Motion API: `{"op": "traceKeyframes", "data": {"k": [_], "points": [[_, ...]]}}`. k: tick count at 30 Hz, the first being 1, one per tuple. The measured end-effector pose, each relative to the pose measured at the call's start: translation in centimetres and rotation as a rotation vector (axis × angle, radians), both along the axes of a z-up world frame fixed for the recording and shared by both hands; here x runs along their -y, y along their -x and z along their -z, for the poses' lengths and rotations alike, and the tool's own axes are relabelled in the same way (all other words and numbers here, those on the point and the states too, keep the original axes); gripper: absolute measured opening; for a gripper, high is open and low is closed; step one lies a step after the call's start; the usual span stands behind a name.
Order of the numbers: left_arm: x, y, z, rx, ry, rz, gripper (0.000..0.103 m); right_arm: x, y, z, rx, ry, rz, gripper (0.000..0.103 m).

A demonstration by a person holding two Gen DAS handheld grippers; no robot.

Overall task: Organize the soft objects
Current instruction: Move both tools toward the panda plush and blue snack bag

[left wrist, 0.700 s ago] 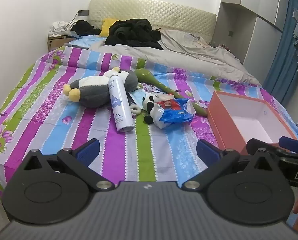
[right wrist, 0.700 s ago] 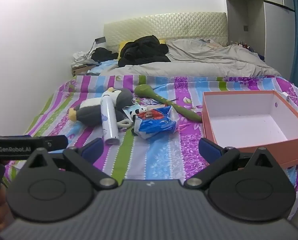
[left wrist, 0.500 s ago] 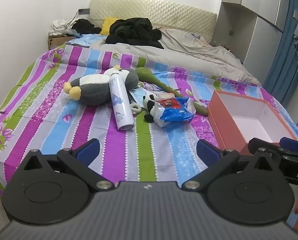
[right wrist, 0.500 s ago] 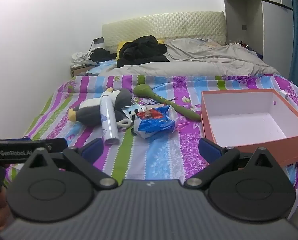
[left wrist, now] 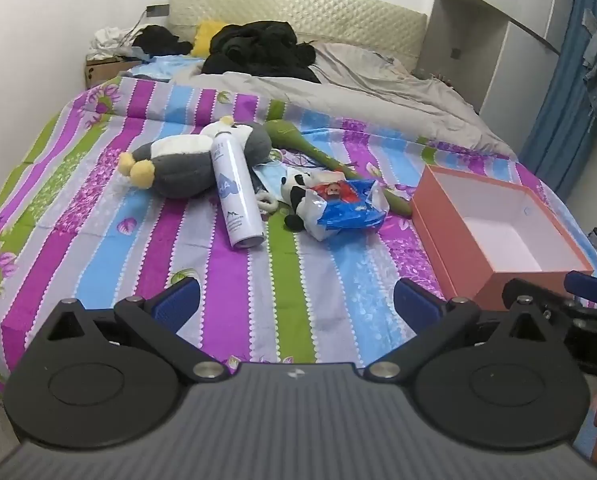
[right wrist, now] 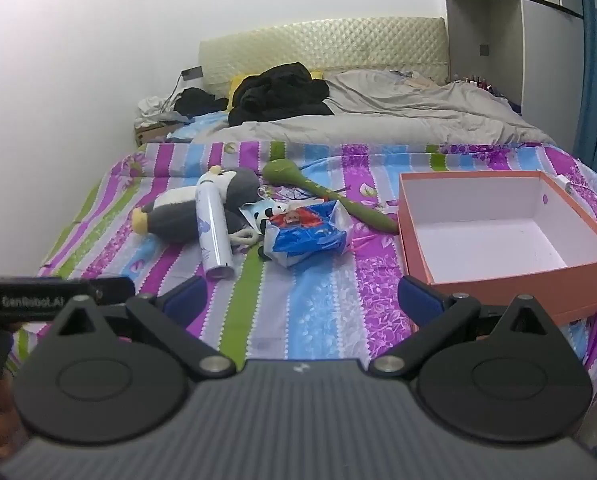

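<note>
left gripper (left wrist: 296, 300) + right gripper (right wrist: 303, 296) both spread wide, holding nothing | plush penguin (left wrist: 186, 162) pile well ahead of jaws | orange box (right wrist: 498, 236) ahead-right, sitting empty, probably the drop spot

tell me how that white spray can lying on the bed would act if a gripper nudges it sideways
The white cylindrical spray can lies on its side, so it would probably roll. Its smooth shell looks rigid and possibly slippery. It leans against the grey and white penguin plush, which may block rolling that way.

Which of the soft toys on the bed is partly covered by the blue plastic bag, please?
The small black-and-white cow toy; the blue bag overlaps it, while the grey penguin lies uncovered.
</note>
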State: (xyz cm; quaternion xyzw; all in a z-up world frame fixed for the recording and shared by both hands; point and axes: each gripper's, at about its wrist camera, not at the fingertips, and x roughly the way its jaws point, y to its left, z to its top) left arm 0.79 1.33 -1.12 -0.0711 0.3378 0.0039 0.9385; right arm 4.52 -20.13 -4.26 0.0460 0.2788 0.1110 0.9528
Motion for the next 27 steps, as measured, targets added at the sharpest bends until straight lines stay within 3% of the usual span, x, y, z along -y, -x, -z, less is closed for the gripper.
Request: {"op": "traceKeyframes", "data": {"k": [11, 27], "points": [[0.9, -0.4, -0.5, -0.001, -0.014, 0.063, 0.103, 0.1, 0.9, 0.3, -0.017, -0.021, 0.036, 0.103], [1.5, -1.4, 0.0, -0.026, 0.003, 0.065, 0.103, 0.3, 0.0, 1.0, -0.039, -0.023, 0.035, 0.103]]}}
